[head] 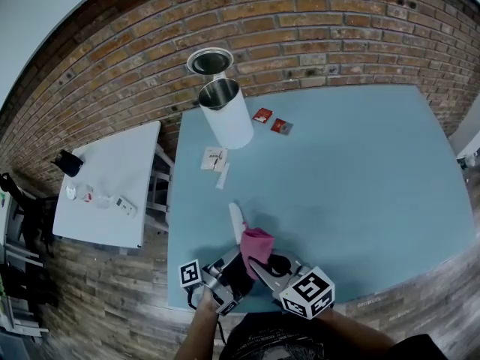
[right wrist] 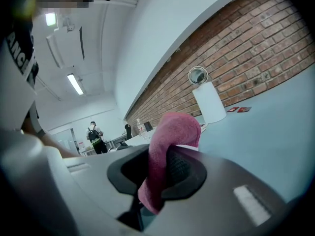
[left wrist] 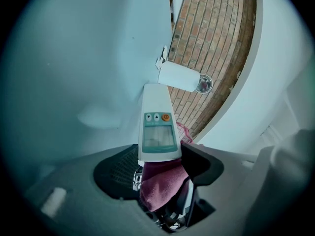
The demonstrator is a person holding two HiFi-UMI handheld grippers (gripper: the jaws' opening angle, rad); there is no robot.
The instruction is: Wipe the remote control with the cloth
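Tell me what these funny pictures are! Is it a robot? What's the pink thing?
No robot: a person holds a grabbing tool in each hand. One picture comes from a camera on the person's head, looking down at a blue table; the other two come from cameras riding on the tools. The left gripper holds a white remote control in its jaws. The right gripper pinches a pink cloth, right by the remote. On the table are a white bin and two small red packets.

right gripper [right wrist: 158, 165] pinches the pink cloth [right wrist: 175, 130], seemingly folded.
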